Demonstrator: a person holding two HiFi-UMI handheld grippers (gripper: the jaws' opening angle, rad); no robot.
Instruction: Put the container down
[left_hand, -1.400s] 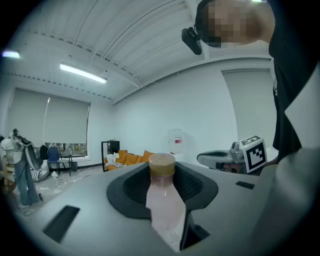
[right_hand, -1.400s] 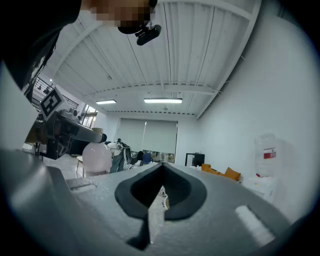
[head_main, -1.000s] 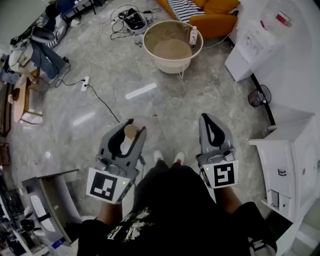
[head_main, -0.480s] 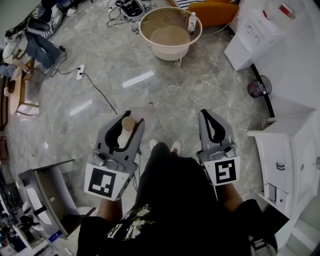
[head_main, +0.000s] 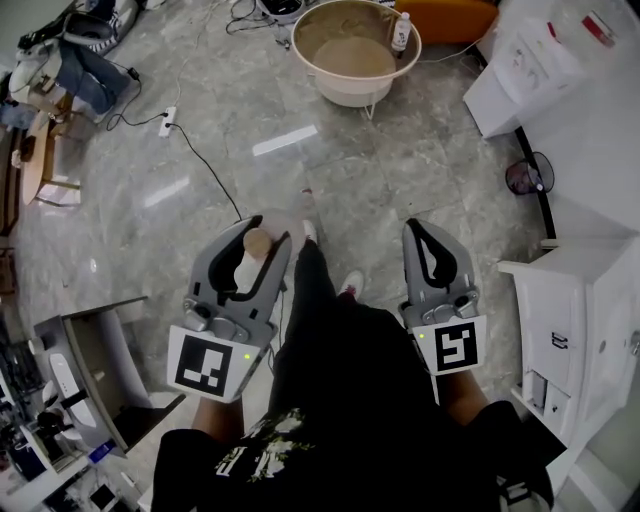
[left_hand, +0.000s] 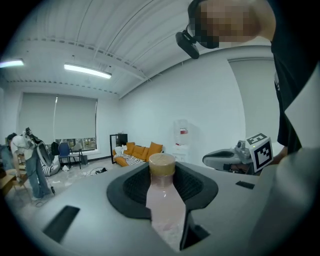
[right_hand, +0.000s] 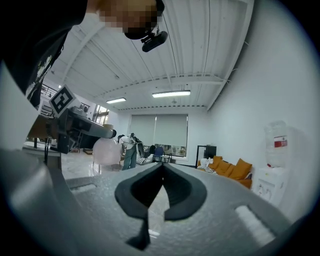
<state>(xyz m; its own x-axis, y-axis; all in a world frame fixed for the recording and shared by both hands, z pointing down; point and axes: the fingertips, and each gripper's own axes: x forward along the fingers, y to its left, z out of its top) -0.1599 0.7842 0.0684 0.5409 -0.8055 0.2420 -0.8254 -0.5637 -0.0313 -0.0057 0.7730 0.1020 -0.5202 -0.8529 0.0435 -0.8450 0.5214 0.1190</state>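
Change: in the head view the round beige tub now sits nearer the top edge than a second ago; a black trouser leg has stretched forward between the two grippers; the container is clamped as before
Left gripper: jaws stand wide, pressed on the container from both sides; its marker cube faces the head camera
Container: a pale pinkish, translucent bottle with a tan cap; it lies along the left gripper's jaws with the cap towards the tips and the body between the dark pads; held above the floor, touching no surface
Right gripper: jaws pressed together with nothing between them; level with the left gripper, on the far side of the leg
Floor: glossy grey marble with light reflections; a black cable runs across it to a white power strip
Tub: well ahead of the grippers, on thin legs, with a small bottle at its rim
Surroundings: white water dispenser at upper right; white cabinet at the right edge; orange sofa by the far wall in the left gripper view
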